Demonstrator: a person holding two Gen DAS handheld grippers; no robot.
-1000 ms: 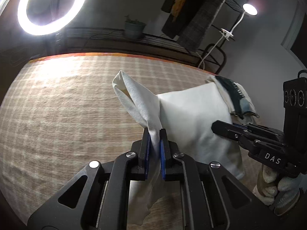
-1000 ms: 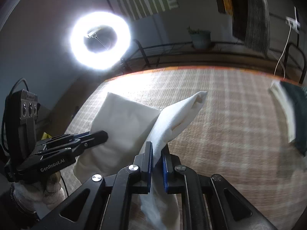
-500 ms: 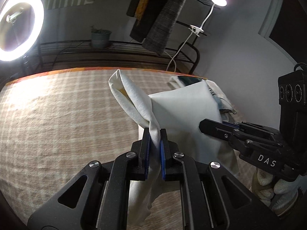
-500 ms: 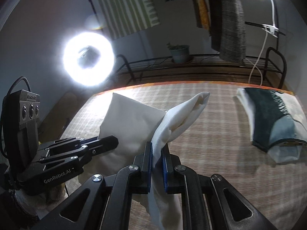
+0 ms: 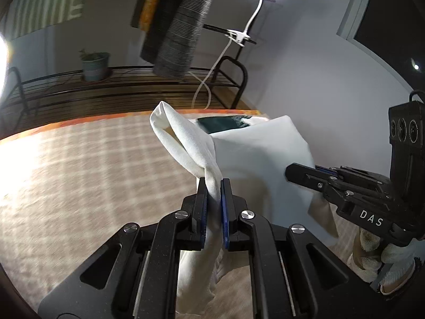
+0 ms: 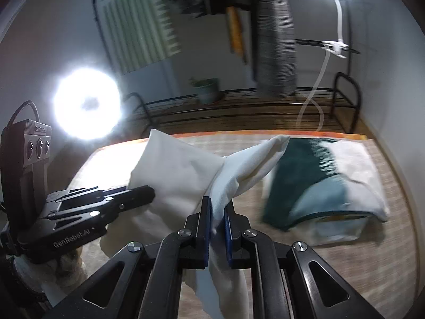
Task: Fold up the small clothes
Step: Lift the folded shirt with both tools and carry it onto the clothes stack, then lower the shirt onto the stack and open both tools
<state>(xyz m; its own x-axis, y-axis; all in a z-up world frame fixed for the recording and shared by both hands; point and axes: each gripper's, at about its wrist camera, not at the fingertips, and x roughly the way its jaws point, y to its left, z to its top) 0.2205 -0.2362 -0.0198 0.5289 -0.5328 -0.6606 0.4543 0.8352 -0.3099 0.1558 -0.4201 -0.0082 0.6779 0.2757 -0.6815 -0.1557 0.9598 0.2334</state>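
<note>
A white garment [image 5: 255, 156] hangs lifted above the checked tabletop [image 5: 79, 175], stretched between both grippers. My left gripper [image 5: 213, 186] is shut on one bunched corner of it. My right gripper [image 6: 217, 204] is shut on the other corner of the white garment [image 6: 175, 170]. Each gripper shows in the other's view: the right gripper [image 5: 300, 171] at the right edge, the left gripper [image 6: 138, 194] at the lower left, both held by gloved hands. The cloth's lower part droops below the jaws out of sight.
A pile of folded clothes [image 6: 326, 183], dark green on white, lies at the table's far right corner. Behind the table stand a black metal rack [image 6: 342, 98] with a potted plant [image 6: 207, 90], hanging clothes, a clip lamp and a bright ring light [image 6: 87, 106].
Both grippers have carried the white garment to the right across the table and a little up. The folded pile now lies close ahead of the right gripper; the ring light has slid left.
</note>
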